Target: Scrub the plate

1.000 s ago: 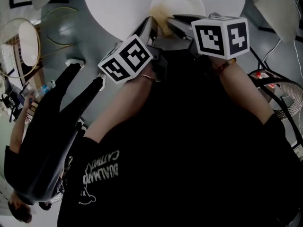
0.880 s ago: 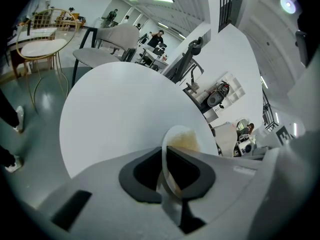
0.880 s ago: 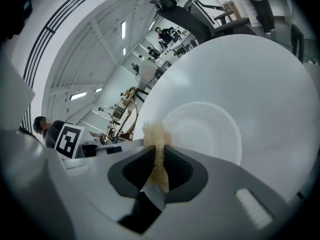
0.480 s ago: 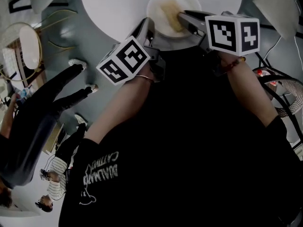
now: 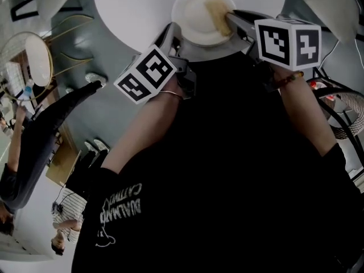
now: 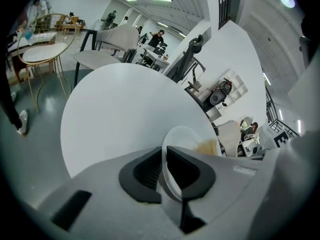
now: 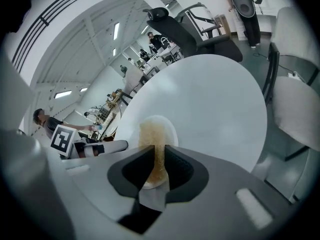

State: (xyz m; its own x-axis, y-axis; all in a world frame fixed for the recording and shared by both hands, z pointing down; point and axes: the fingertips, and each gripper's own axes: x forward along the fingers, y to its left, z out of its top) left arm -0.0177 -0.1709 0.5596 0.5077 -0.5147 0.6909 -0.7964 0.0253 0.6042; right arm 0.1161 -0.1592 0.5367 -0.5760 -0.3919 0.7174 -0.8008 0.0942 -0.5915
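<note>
Head view first: the plate (image 5: 193, 16) sits on the white tabletop (image 5: 136, 10), close to its near edge. My left gripper (image 5: 175, 32) is at the plate's left rim. My right gripper (image 5: 232, 18) comes in from the right, with the sponge (image 5: 218, 9) on the plate's right side.

Left gripper view: the jaws are nearly together, pinching only the thin rim, and the rest of the plate stretches away beyond the tips.

Right gripper view: the jaws are clamped on the brownish sponge, which pokes past the tips onto the plate surface.

My worry is that narrow rim hold. A hard sideways scrub could lever the plate out, or skid it toward the tabletop's edge. The soft sponge could also squirm loose.
</note>
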